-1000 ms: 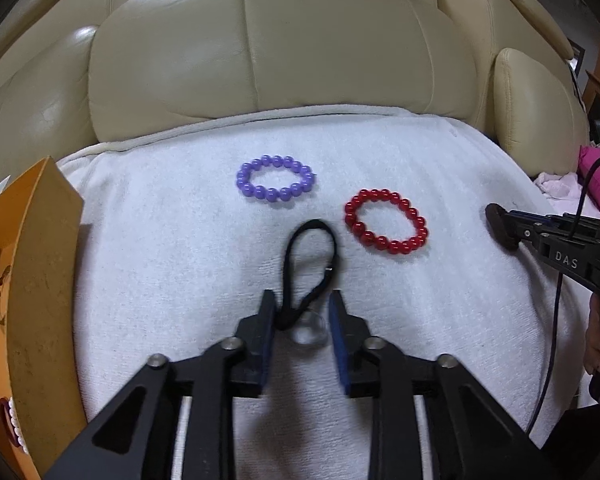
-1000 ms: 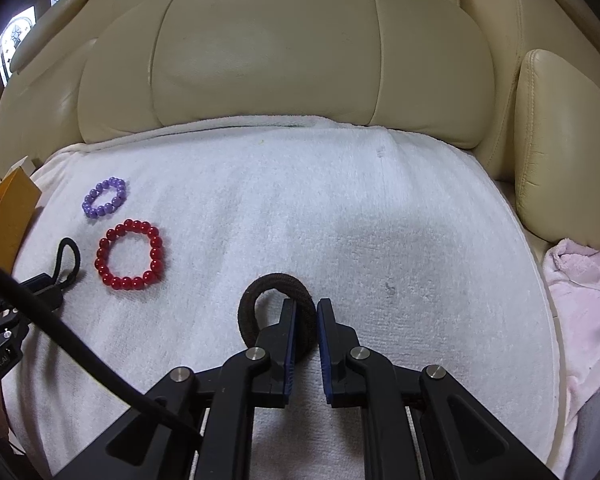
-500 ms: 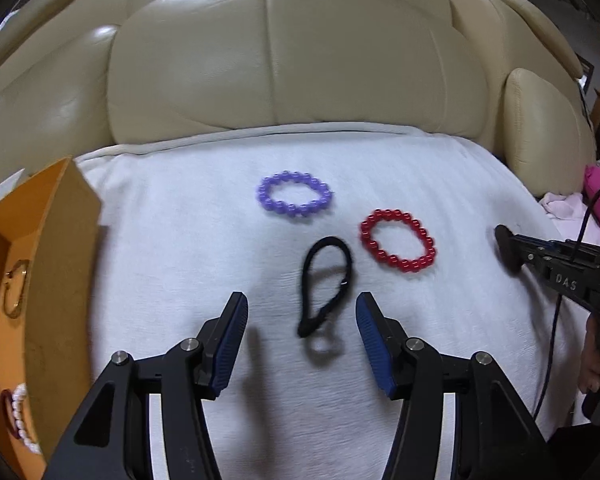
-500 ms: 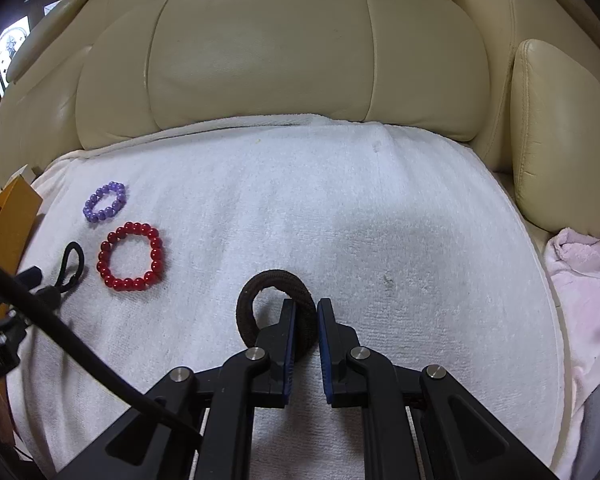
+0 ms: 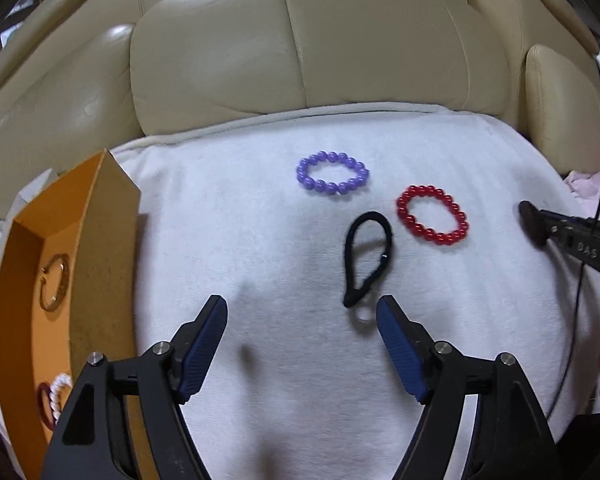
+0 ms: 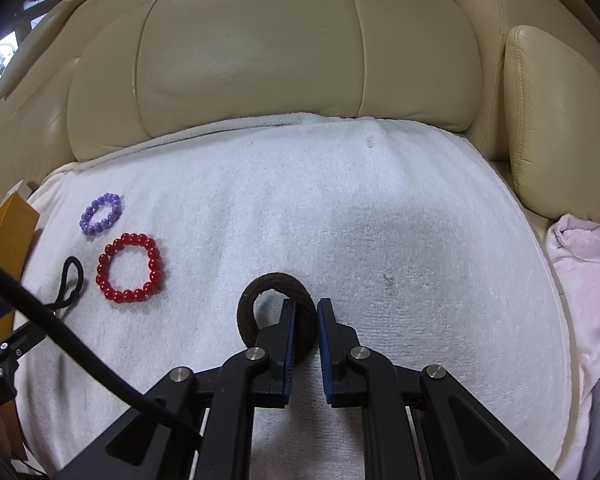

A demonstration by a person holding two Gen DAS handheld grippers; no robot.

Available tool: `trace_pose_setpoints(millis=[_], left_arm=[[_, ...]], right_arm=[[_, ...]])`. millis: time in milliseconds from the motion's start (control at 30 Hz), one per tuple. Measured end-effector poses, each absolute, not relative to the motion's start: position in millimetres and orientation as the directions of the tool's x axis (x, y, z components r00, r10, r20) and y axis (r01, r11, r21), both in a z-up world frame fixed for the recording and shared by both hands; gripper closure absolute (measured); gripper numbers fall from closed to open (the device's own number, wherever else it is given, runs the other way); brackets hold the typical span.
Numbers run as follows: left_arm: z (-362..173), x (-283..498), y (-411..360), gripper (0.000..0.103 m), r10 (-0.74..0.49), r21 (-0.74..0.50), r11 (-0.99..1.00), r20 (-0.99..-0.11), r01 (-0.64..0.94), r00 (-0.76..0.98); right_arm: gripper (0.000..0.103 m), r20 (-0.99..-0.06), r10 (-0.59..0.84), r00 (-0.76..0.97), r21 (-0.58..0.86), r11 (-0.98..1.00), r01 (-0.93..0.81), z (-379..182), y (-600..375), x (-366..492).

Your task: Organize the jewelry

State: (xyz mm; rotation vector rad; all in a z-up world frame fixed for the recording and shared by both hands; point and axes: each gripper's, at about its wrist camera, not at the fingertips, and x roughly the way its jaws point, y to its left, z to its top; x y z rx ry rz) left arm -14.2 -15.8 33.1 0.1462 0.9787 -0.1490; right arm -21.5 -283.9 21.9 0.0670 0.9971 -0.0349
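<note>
Left gripper (image 5: 302,312), low in its frame, gapes wide over the white towel (image 5: 260,240), holding nothing. Right gripper (image 6: 306,312) pinches a brown hair tie (image 6: 260,300) at lower centre of its frame. At far left an orange box (image 5: 100,248) holds a gold bangle (image 5: 54,282) and, lower, a white bead bracelet (image 5: 58,394) on a dark red one. Mid-towel lie a red bracelet (image 5: 432,220), a purple bracelet (image 5: 332,178) above it, and a black cord (image 5: 368,258) with a clear ring (image 5: 365,316).

Purple bracelet (image 5: 333,172), red bracelet (image 5: 433,220), black hair tie (image 5: 367,258), orange box (image 5: 52,280), white towel (image 5: 260,240).
</note>
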Motion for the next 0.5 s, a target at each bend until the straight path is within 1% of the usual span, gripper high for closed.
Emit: trace_pose_setpoints(millis=[100, 233, 333, 400, 433, 467, 500], left_arm=[[35.2, -10.7, -15.1, 0.026, -0.074, 0.047, 0.979, -0.823, 0.197, 0.564], [34.3, -8.3, -29.6, 0.026, -0.058, 0.107, 0.964, -0.808, 0.243, 0.586], [30.4, -7.7, -37.2, 0.026, -0.070, 0.115, 0.955, -0.810, 0.274, 0.582], [27.8, -6.3, -37.0, 0.028, -0.074, 0.109, 0.955, -0.810, 0.275, 0.581], [27.0, -4.9, -36.4, 0.038, -0.078, 0.104, 0.956, -0.810, 0.274, 0.581], [26.1, -3.5, -35.6, 0.049, -0.084, 0.095, 0.957, -0.813, 0.274, 0.576], [25.1, -1.6, -34.0, 0.054, -0.095, 0.080, 0.958, -0.816, 0.275, 0.570]], right_arm=[[0.090, -0.840, 0.004, 0.543, 0.041, 0.998, 0.057, 21.6, -284.0, -19.8], [0.090, -0.839, 0.010, 0.543, 0.049, 0.997, 0.057, 20.8, -285.8, -18.4], [0.090, -0.837, 0.017, 0.547, 0.054, 0.997, 0.052, 20.5, -288.7, -19.5], [0.090, -0.835, 0.022, 0.550, 0.058, 0.997, 0.049, 20.5, -291.3, -20.9], [0.090, -0.833, 0.023, 0.552, 0.058, 0.997, 0.046, 20.4, -291.8, -21.6], [0.090, -0.832, 0.024, 0.554, 0.057, 0.997, 0.044, 20.6, -291.9, -22.7], [0.091, -0.831, 0.023, 0.556, 0.055, 0.998, 0.041, 20.9, -291.8, -23.5]])
